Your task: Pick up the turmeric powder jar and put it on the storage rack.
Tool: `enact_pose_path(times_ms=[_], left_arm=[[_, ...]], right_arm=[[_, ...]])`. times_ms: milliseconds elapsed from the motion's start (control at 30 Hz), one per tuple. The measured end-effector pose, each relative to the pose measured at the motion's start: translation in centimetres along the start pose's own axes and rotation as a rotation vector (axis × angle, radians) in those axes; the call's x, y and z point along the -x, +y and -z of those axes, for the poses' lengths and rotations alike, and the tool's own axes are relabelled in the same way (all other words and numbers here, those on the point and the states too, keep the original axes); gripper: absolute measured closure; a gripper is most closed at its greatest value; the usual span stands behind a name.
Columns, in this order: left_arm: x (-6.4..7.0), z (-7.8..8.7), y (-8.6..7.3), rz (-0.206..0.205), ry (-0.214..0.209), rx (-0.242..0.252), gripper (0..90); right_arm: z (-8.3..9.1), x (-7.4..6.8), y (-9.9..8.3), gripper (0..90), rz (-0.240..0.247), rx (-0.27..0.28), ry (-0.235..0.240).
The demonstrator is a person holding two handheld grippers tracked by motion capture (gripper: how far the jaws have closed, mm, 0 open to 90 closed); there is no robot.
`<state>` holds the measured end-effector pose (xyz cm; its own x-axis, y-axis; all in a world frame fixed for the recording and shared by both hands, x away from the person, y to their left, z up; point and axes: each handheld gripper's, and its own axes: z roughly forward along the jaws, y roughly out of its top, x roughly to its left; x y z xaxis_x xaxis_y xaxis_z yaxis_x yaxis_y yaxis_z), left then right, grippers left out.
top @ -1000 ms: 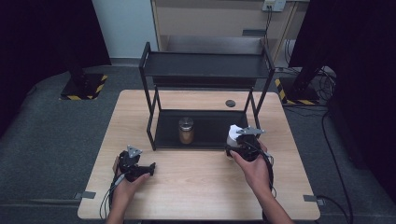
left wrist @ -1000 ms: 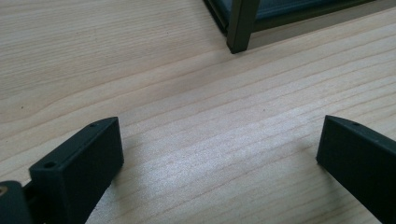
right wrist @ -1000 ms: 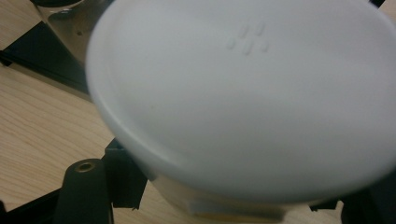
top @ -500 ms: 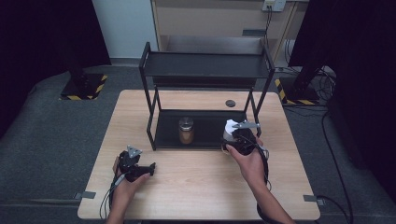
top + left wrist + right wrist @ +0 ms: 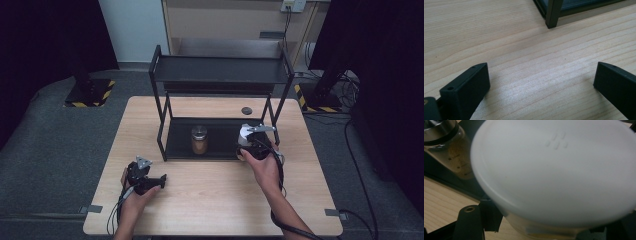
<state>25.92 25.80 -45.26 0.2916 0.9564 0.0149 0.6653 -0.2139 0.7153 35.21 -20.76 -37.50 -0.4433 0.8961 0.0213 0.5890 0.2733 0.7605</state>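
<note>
A black two-level rack (image 5: 220,70) stands on the wooden table (image 5: 210,190). On its bottom shelf sits a glass jar (image 5: 199,139) with a metal lid and brown contents, also at the upper left of the right gripper view as jar (image 5: 447,147). My right gripper (image 5: 250,142) is shut on a white-lidded container (image 5: 245,134) at the rack's lower shelf, right of the jar; its white lid (image 5: 554,165) looms close between my jaws. My left gripper (image 5: 150,181) rests low over the table at front left, open, jaws wide apart with only bare wood (image 5: 541,75) between them.
A small dark round disc (image 5: 246,110) lies on the table behind the rack. A rack leg (image 5: 552,13) stands just ahead of my left gripper. Cables trail from both grippers toward the near table edge. Yellow-black taped stands sit on the floor at both sides.
My right gripper has carried the white-lidded container left and forward, from the rack's right front corner onto the lower shelf. The left gripper has stayed put.
</note>
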Motion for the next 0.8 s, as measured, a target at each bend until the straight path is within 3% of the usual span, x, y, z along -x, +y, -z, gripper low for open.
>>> enact_pose_path(times_ms=[800], left_arm=[[0.1,0.0,0.0,0.003,0.003,0.000,0.0]], right_arm=[[-3.2,0.3,1.1,31.8,-0.002,-0.001,-0.012]])
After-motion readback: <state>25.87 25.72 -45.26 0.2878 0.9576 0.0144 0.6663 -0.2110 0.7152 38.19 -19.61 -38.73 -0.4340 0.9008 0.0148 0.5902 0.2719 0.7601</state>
